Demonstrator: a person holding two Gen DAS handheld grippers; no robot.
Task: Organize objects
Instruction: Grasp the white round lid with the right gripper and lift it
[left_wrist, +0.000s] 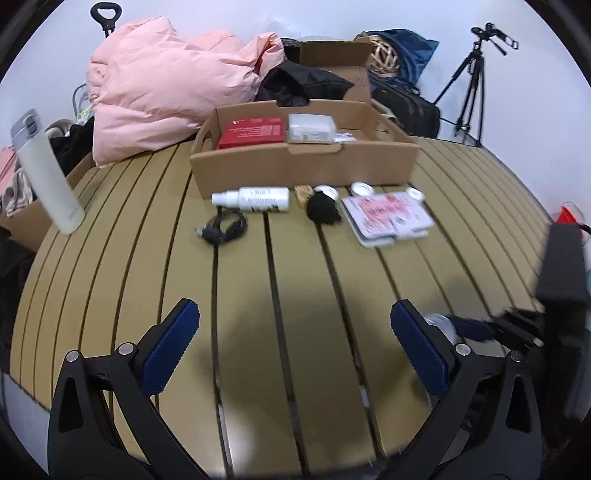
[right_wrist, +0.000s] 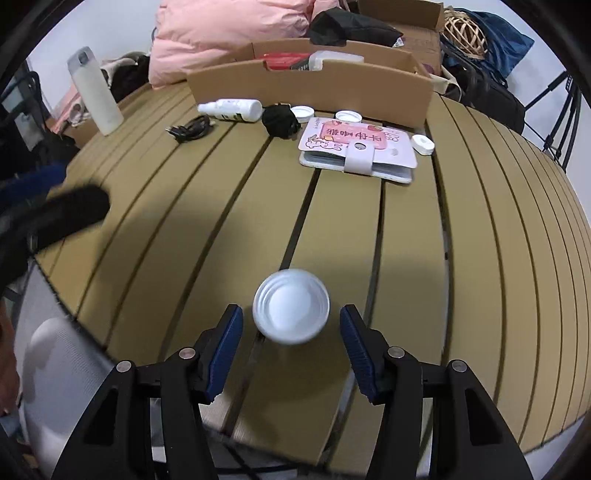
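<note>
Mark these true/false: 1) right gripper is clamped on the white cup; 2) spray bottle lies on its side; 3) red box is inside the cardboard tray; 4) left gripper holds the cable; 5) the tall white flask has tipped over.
1) False. The right gripper is open; the white cup sits between its fingers with a gap on each side.
2) True. The spray bottle lies flat on the table.
3) True. The red box is in the cardboard tray.
4) False. The left gripper is open and empty; the cable lies on the table far ahead.
5) False. The flask stands upright.
</note>
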